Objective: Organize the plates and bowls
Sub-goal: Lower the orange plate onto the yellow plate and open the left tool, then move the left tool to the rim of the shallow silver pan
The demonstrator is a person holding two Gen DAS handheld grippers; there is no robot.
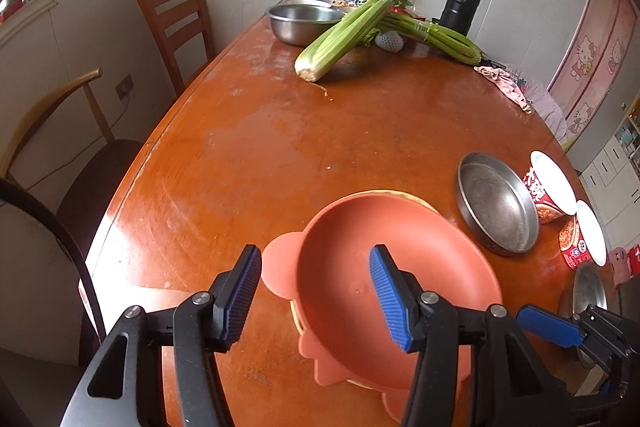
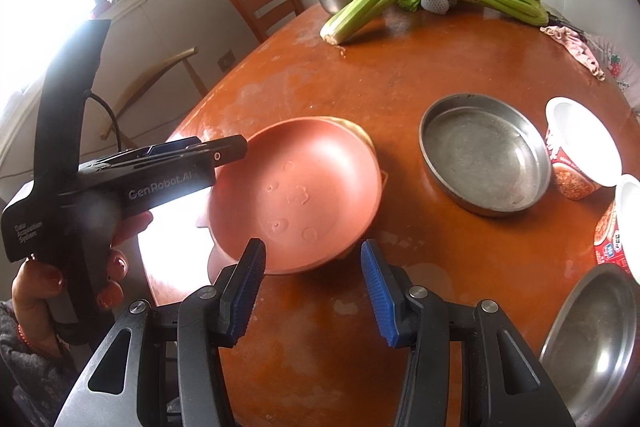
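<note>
A salmon-pink plate [image 1: 400, 291] [image 2: 296, 195] with ear-shaped tabs lies on a yellowish plate [image 2: 360, 135] near the table's front edge. My left gripper [image 1: 316, 291] [image 2: 228, 151], held in a hand, hovers over the pink plate's left rim. It is open: one pad is outside the rim, the other over the plate, and neither presses on it. My right gripper [image 2: 314, 287] is open over bare table just in front of the plate, with nothing between its pads. A round steel pan [image 1: 496, 207] [image 2: 484, 155] sits to the right of the plates.
Two instant-noodle cups [image 2: 580, 151] [image 2: 620, 227] lie on their sides by the right edge, and a steel bowl [image 2: 592, 347] sits at the near right. At the far end are celery [image 1: 344, 31], a steel bowl [image 1: 300, 23] and a black flask [image 1: 460, 3]. Chairs [image 1: 176, 23] stand on the left.
</note>
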